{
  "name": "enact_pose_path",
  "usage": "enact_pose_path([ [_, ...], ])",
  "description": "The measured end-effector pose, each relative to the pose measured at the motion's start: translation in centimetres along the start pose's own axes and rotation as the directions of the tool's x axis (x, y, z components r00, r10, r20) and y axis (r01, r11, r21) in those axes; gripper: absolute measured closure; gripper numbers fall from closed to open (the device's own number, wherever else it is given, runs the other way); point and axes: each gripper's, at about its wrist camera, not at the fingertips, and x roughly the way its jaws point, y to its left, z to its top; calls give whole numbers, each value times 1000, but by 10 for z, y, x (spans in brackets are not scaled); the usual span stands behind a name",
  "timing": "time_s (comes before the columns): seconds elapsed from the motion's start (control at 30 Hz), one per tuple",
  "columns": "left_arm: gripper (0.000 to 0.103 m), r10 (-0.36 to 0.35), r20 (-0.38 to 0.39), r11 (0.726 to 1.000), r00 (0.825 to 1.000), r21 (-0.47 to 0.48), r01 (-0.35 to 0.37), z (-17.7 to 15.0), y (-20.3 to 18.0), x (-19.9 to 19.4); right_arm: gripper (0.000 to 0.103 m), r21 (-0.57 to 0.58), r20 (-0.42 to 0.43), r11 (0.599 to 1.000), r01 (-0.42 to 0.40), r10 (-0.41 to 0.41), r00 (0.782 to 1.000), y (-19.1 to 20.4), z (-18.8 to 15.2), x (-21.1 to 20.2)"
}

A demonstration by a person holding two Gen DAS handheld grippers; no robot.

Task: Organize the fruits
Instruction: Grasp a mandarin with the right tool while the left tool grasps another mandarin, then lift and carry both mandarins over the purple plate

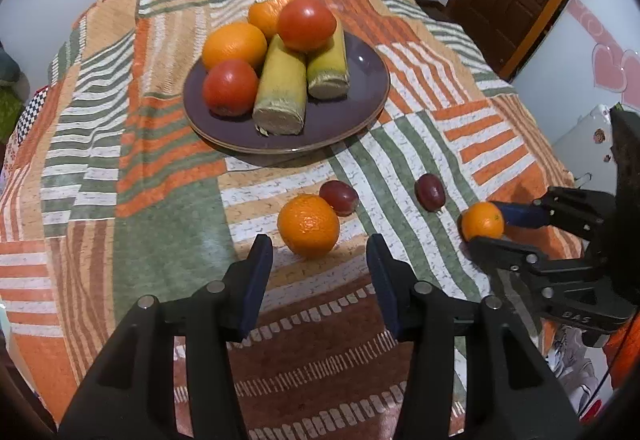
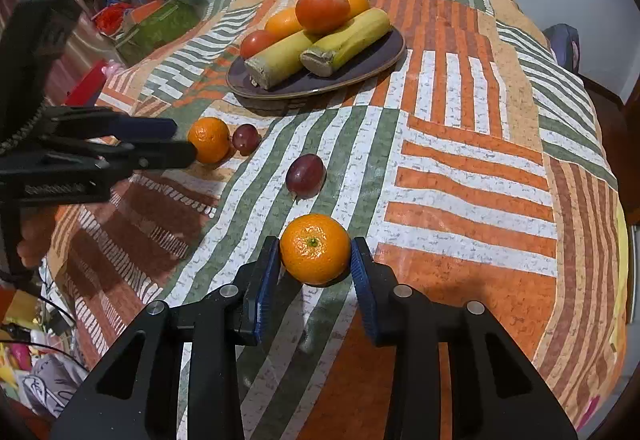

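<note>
Right gripper (image 2: 315,254) pads clamp small orange (image 2: 315,248) on patchwork tablecloth (image 2: 460,159).

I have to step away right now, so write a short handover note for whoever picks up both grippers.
Right gripper: pads on both sides of a mandarin on the cloth, apparently gripped, not lifted.
Left gripper: open, just short of the other mandarin; nothing held.
Plate: two oranges, two tomatoes and two yellow stalk pieces piled on it.
Loose on the cloth: both mandarins and two grapes, one beside the left mandarin, one between the grippers.
Done: plate loaded.
Left, likely: move both mandarins, then the grapes, to the plate.
</note>
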Motion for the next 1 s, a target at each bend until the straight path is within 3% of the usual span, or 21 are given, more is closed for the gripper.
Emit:
enact_pose_path([
  [0.33,54,10,0,1000,1000,-19,-10,8,3,15,70,37,39,999,-9,8,999,-13,7,-10],
  [0.47,66,33,10,999,999,2,-33,8,1,19,70,50,60,999,-14,11,998,-17,11,-15],
  [0.53,66,27,15,1000,1000,2,-27,7,3,19,70,53,69,998,-15,11,998,-18,13,-17],
  [1.0,66,50,93,998,994,-45,-46,17,23,-9,70,23,117,1000,-11,8,993,-12,40,-22],
])
